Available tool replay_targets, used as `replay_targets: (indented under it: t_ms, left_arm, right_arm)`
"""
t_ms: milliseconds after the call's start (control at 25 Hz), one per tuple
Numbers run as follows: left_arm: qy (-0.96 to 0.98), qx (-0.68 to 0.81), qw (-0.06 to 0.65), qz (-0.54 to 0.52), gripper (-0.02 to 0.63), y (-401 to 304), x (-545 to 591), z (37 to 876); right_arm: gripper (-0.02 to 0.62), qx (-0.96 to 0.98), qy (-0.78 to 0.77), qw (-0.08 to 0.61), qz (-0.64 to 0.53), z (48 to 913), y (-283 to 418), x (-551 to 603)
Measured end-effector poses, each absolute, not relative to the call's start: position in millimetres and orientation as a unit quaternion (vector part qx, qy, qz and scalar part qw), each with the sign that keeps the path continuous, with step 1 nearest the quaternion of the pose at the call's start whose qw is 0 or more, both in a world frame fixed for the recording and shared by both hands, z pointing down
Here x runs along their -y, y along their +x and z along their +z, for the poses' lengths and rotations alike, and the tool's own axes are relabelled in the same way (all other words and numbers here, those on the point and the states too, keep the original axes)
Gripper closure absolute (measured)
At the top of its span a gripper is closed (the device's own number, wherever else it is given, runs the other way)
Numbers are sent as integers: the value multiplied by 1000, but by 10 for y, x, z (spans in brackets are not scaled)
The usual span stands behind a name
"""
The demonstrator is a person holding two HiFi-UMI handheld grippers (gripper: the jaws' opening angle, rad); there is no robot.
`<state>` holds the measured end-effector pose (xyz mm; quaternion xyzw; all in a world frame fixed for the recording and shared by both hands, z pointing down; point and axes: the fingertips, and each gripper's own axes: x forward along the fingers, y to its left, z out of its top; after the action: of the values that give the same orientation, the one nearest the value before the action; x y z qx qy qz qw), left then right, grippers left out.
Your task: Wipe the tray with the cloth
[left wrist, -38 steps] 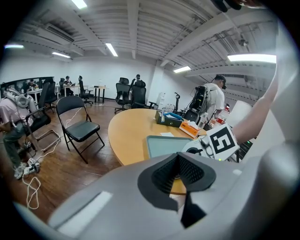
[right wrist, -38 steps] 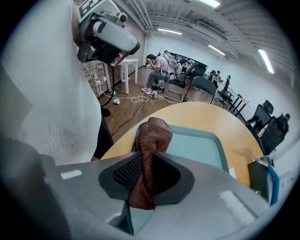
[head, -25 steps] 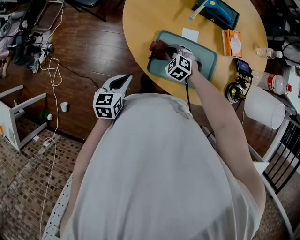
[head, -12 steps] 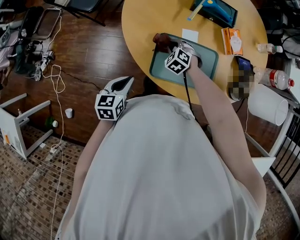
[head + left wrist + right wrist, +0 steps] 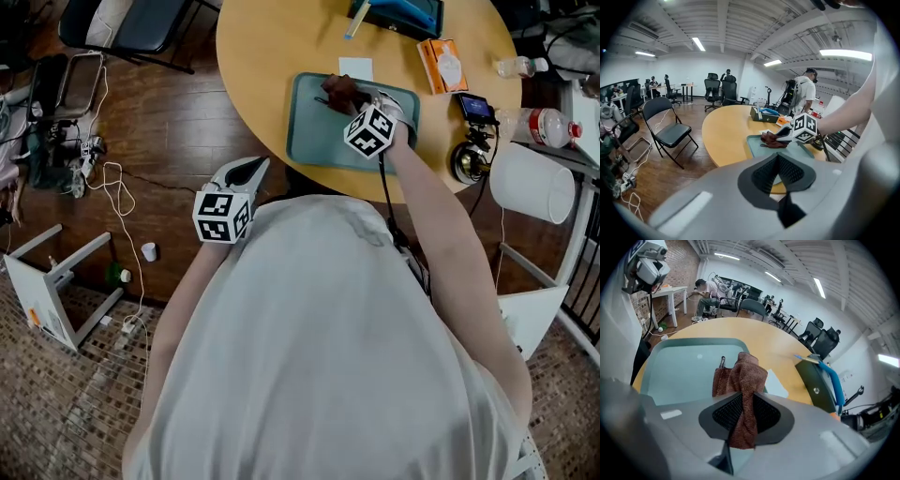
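A teal tray [image 5: 314, 141] lies on the round wooden table [image 5: 262, 56]. My right gripper [image 5: 354, 97] is shut on a reddish-brown cloth [image 5: 339, 91], which rests on the tray near the middle of its far edge. In the right gripper view the cloth [image 5: 743, 376] hangs pinched between the jaws of that gripper [image 5: 744, 413] above the tray floor [image 5: 679, 366]. My left gripper [image 5: 248, 169] is held off the table, short of its near edge, shut with nothing in it. The left gripper view shows the tray [image 5: 757, 143], the cloth [image 5: 772, 139] and the right gripper [image 5: 787, 133] from the side.
Beyond the tray lie a white paper [image 5: 355, 67], a dark case with a blue tool [image 5: 394, 17] and an orange packet [image 5: 442, 64]. To the right are a phone [image 5: 476, 108], a bottle [image 5: 539, 124] and a white bin [image 5: 530, 195]. A folding chair [image 5: 141, 23] and cables [image 5: 112, 178] occupy the floor at left.
My right gripper has dragged the cloth from the tray's far left corner rightward toward the middle of the far edge. The left gripper has stayed where it was.
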<state>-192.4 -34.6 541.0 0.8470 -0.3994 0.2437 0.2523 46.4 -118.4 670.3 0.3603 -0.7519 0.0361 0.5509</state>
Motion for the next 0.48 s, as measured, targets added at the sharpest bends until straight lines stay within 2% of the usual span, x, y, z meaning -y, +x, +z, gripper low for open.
replay_targets:
  t_ms: [480]
  left_arm:
    - [859,372,237,260,606,-1084,388,5295]
  right_arm:
    - [523,696,449,546,122,6657,1860,890]
